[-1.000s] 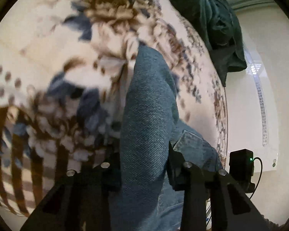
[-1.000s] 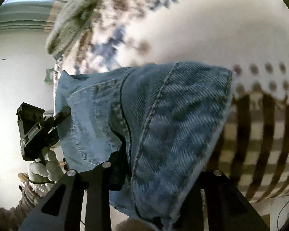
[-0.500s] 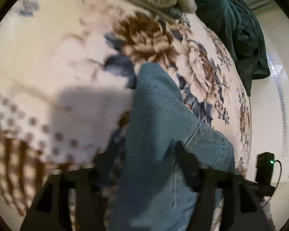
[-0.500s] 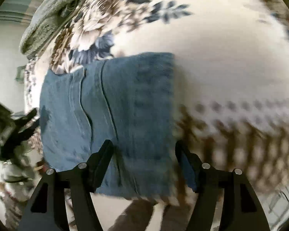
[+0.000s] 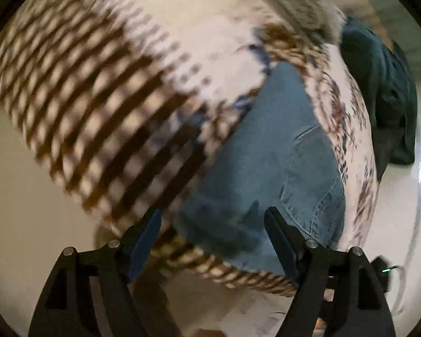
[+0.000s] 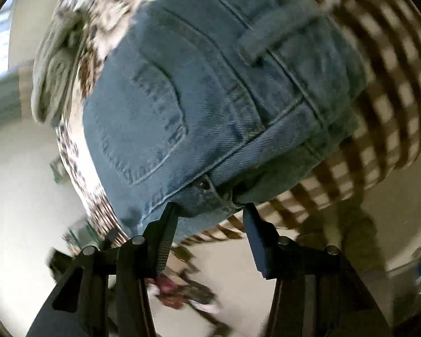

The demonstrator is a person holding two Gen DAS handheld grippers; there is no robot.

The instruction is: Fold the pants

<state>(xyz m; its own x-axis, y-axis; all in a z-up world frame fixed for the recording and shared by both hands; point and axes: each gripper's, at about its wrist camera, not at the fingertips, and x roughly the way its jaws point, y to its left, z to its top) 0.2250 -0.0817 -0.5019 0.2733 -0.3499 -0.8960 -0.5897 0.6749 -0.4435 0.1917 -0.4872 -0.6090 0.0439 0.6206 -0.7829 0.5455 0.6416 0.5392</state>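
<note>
The blue denim pants [image 5: 269, 163] lie folded in a compact stack on a flower-and-stripe patterned bedspread [image 5: 103, 90], near its edge. My left gripper [image 5: 213, 224] is open and empty, just off the near edge of the pants. In the right wrist view the pants [image 6: 199, 90] show a back pocket and waistband up close. My right gripper [image 6: 210, 216] is open, its jaws on either side of the waistband edge and not closed on it.
A dark green garment [image 5: 384, 98] hangs over the far right of the bed. A grey-green knit cloth [image 6: 59, 67] lies at the bed's far side. Pale floor [image 5: 28, 210] lies below the bed edge. A person's shoe area [image 6: 182, 289] shows under the right gripper.
Both grippers have let go of the denim and opened. They have pulled back toward the bed edge, and the pants now rest folded on the bedspread.
</note>
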